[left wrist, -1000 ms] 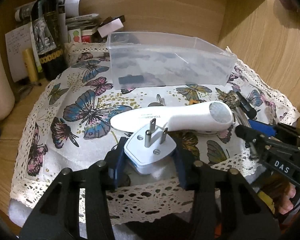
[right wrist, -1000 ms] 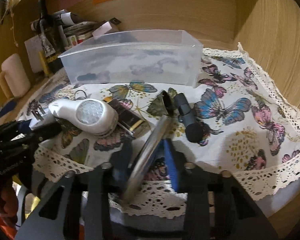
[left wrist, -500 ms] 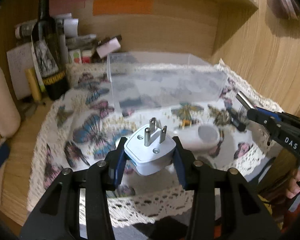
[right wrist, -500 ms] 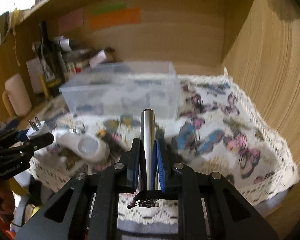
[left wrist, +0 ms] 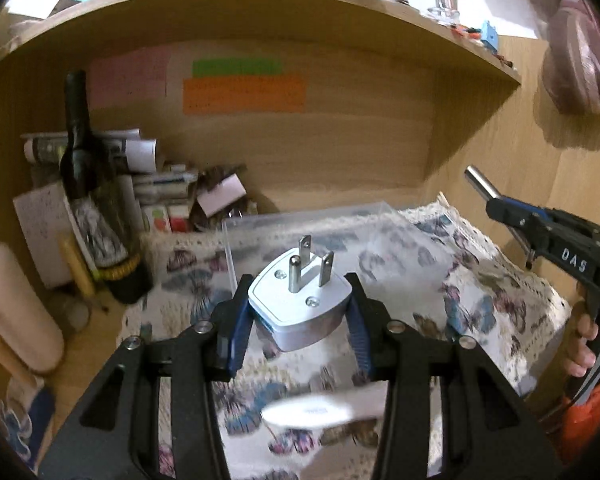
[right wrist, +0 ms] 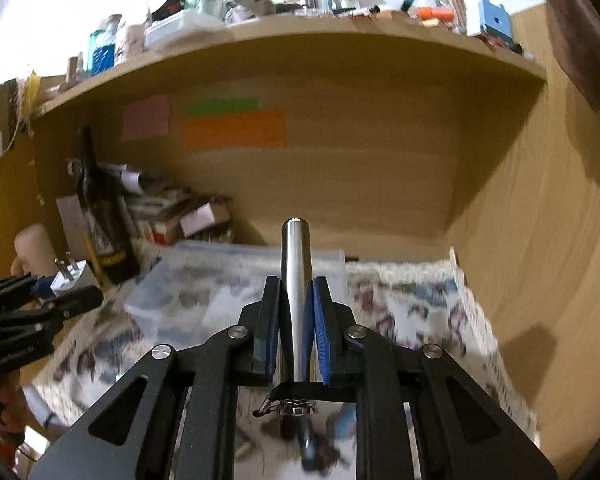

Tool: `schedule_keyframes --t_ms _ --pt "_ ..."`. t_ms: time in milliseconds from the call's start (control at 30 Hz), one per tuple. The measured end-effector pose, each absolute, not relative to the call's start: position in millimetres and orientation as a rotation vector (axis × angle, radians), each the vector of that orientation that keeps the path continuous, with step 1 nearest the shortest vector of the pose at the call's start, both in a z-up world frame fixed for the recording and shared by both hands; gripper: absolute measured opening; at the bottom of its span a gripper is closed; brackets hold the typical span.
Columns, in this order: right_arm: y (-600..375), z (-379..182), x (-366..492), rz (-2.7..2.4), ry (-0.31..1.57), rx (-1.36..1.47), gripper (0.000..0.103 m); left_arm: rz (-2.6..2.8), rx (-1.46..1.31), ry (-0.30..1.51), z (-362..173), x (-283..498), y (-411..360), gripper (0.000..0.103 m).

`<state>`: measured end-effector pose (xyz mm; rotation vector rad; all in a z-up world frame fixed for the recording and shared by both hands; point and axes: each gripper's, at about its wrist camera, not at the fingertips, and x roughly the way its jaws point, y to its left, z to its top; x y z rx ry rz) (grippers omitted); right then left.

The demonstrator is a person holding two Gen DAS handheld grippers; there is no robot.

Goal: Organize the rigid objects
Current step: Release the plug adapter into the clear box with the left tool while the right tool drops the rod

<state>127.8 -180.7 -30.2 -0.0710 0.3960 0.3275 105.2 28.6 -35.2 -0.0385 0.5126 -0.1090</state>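
Observation:
My left gripper (left wrist: 298, 312) is shut on a white three-pin plug adapter (left wrist: 300, 300), pins pointing up, held above the butterfly cloth (left wrist: 500, 300) in front of the clear plastic box (left wrist: 340, 232). My right gripper (right wrist: 296, 308) is shut on a silver metal cylinder (right wrist: 296, 280) with a cord at its base, held upright above the cloth (right wrist: 420, 312) and near the clear box (right wrist: 220, 280). The right gripper and cylinder (left wrist: 480, 186) show at the right of the left wrist view. The left gripper with the adapter (right wrist: 70, 276) shows at the left of the right wrist view.
A dark wine bottle (left wrist: 96, 216), papers and small boxes stand at the back left. A cream mug (left wrist: 16, 320) is at the far left. A white handheld device (left wrist: 308, 414) lies blurred on the cloth below the left gripper. A cluttered shelf (right wrist: 300, 32) runs overhead.
Both grippers have risen higher above the cloth with their objects, and the views have tilted up toward the shelf. The adapter and the cylinder stay gripped.

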Motion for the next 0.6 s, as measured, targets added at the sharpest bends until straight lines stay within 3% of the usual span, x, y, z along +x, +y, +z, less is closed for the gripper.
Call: schedule_keyframes --t_ms 300,600 --pt "-164 -18 191 0.357 0.422 -0.081 0.014 -0.109 -0.065 0.556 -20 166 43 0.043" --pt "-127 -52 244 0.400 0.556 -0.128 0.014 -0.133 -0.009 0.695 -54 227 38 0.043"
